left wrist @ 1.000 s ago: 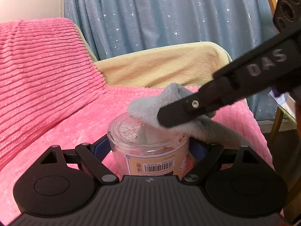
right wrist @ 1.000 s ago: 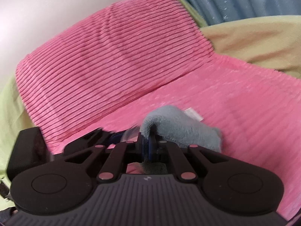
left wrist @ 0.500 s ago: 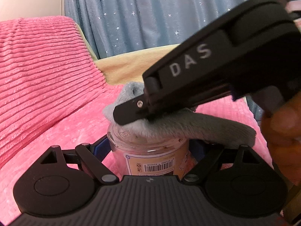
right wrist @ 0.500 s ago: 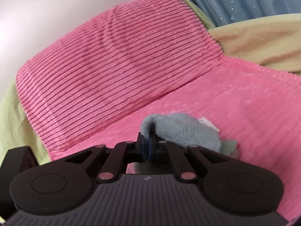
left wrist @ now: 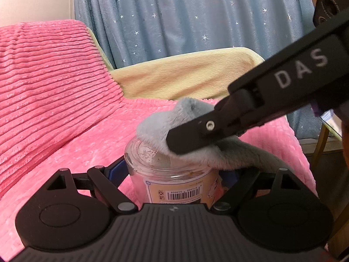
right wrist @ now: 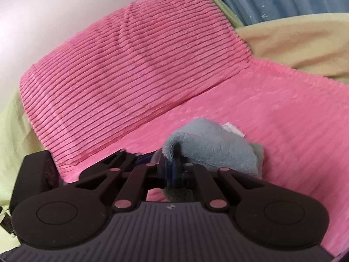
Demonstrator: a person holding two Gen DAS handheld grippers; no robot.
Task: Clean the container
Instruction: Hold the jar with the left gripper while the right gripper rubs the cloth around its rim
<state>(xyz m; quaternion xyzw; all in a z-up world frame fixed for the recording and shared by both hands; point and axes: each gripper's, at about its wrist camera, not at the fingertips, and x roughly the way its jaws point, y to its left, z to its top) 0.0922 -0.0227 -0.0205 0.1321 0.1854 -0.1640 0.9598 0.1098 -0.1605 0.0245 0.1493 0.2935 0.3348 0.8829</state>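
My left gripper (left wrist: 174,172) jaws clamp the clear plastic jar with a barcode label (left wrist: 172,174), upright over the pink ribbed blanket (left wrist: 65,113) on the sofa seat. My right gripper (right wrist: 172,166) jaws pinch a fluffy grey cloth (left wrist: 159,131), pressed into the jar's open mouth at its right rim. Brownish specks cling inside the jar wall. Behind hangs a blue star-print curtain (left wrist: 185,21).

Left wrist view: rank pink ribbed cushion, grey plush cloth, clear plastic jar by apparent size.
1. Pink ribbed cushion, largest.
2-3. Grey plush cloth and clear plastic jar: look alike; both partly hidden and close to the camera, so unranked.
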